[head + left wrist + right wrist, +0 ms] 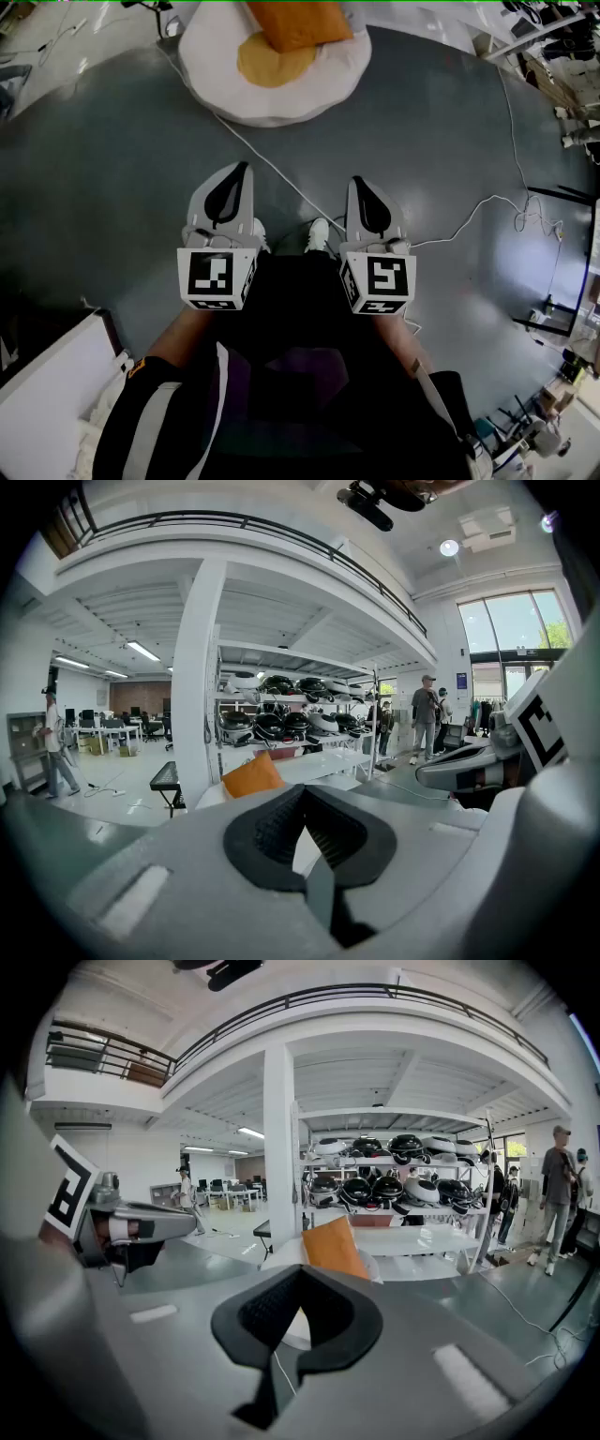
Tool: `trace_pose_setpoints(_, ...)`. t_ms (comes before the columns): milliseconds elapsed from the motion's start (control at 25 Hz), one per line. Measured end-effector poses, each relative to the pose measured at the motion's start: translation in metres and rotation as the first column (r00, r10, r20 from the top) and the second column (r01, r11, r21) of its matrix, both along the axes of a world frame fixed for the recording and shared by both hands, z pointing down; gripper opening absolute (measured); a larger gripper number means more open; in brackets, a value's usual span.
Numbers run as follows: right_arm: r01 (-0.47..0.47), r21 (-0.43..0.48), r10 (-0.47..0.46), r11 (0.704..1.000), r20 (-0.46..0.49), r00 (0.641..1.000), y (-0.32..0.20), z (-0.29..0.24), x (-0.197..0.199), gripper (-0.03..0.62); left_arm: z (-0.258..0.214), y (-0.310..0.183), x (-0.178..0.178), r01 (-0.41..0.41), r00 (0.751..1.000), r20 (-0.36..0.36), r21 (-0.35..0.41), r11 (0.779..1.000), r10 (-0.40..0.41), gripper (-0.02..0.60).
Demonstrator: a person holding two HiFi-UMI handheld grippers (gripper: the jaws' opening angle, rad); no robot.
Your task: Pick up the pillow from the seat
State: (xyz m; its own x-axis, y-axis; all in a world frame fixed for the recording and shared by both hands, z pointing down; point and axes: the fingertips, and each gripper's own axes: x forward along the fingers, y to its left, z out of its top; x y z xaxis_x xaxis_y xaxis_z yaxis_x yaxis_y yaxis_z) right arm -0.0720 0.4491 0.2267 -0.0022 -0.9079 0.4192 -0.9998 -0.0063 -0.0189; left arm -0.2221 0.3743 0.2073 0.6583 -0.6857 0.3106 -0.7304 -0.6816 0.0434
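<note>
Your left gripper (241,172) and right gripper (361,185) were shut, empty, mid-frame; the pillow (298,23) lay on the seat (281,105) at top.

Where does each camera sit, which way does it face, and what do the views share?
Head view: on the person's head, looking steeply down at the grey floor; shows left gripper, right gripper, sleeves, a shoe.
Left gripper view: rides the left gripper, facing along its shut jaws toward the orange pillow; right gripper at right edge.
Right gripper view: rides the right gripper, also facing the pillow, jaws shut; left gripper at left edge.
Shared: all three show the pillow on the white seat.
</note>
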Motion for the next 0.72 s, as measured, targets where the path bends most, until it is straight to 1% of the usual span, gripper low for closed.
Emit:
trace_pose_setpoints(360,0.029,0.018,-0.029,0.999,0.001,1.0,0.006,-0.002,0.016,-0.002,-0.003,0.011,0.011,0.04,0.999,0.002,0.019,0.999,-0.04,-0.003)
trace_pose_setpoints(560,0.095,0.003,-0.095,0.995,0.046,0.994,0.007,0.004,0.029,0.0,-0.006,0.018,0.029,0.074,0.997,0.001,0.023,0.997,-0.074,-0.003)
trace_pose_setpoints(720,0.119,0.011,-0.12,0.993,0.039,0.992,0.011,0.005,0.046,0.002,-0.005,0.028,0.046,0.099,0.995,-0.002,0.017,0.995,-0.099,-0.003)
